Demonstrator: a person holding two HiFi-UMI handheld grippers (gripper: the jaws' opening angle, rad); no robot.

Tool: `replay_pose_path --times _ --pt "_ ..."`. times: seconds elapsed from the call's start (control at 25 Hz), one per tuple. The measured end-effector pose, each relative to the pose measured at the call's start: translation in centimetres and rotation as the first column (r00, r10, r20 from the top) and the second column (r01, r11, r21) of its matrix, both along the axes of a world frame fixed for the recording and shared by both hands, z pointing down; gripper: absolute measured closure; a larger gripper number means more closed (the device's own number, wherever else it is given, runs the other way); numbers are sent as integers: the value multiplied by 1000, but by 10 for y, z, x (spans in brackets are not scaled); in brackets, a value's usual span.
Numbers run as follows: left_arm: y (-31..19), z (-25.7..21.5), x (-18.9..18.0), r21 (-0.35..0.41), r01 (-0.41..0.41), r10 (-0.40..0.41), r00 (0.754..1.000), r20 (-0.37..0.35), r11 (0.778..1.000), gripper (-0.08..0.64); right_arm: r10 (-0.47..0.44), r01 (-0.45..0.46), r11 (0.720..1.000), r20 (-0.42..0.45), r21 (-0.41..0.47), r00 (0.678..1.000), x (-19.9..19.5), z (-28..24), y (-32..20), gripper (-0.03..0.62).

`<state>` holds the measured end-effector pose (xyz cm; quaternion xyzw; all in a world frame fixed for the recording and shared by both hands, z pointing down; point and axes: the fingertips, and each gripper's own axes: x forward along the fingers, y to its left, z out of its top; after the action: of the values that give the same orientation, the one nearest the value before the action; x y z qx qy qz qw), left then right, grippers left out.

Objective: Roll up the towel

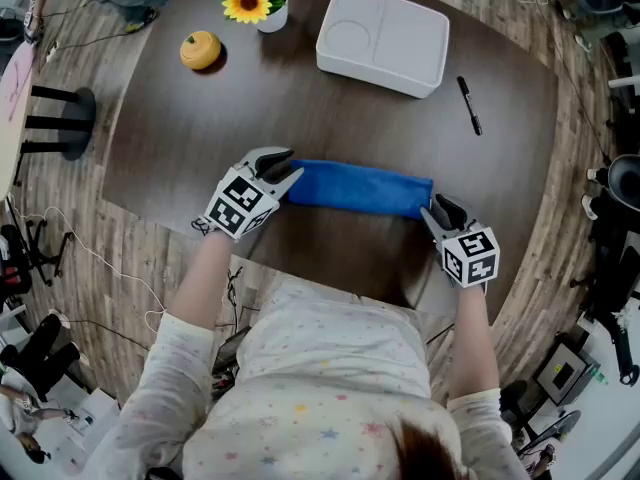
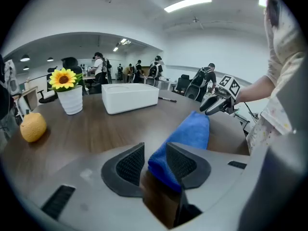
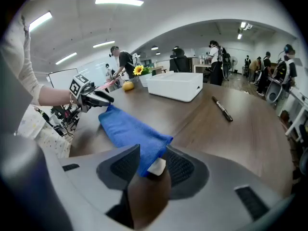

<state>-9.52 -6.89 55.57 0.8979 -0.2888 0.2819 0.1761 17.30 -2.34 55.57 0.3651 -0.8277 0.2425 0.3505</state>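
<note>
Left tongs released around rolled towel, right tongs grasping it; white pot holds sunflower

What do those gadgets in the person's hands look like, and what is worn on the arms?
The left claw and right claw are pale grey handheld tools, each ending in two dark ribbed pads. Each carries a cube printed with black-and-white square patterns. The sleeves are cream with small pastel stars.
</note>
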Motion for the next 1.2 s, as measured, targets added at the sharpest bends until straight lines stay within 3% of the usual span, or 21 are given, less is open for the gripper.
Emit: replay_pose_path --times 0.2,0.36,0.44,0.52,0.64,0.92,1.2 --pt "-3 28 5 -85 -4 5 1000 16 996 388 30 -31 998 -18 -45 999 -4 20 15 393" --pt "2 40 14 -100 -74 80 995 60 992 394 21 -21 998 -11 -56 1000 -11 31 9 393" --pt "7 42 17 -96 -85 91 994 61 992 431 3 -3 997 -1 -72 1000 -17 35 6 414" --pt "11 41 20 -93 -70 75 996 52 993 481 -20 20 996 5 -83 1000 -19 34 2 466" --pt "19 39 22 -84 -38 43 997 58 996 499 -51 50 997 -10 -60 999 -15 27 -8 537" --pt "57 37 30 -167 110 -115 993 -17 980 499 -168 167 986 -99 -16 981 -8 22 -52 549" --pt "98 32 66 -177 127 -139 989 -59 976 499 -298 312 949 -218 34 929 -24 24 -105 551"
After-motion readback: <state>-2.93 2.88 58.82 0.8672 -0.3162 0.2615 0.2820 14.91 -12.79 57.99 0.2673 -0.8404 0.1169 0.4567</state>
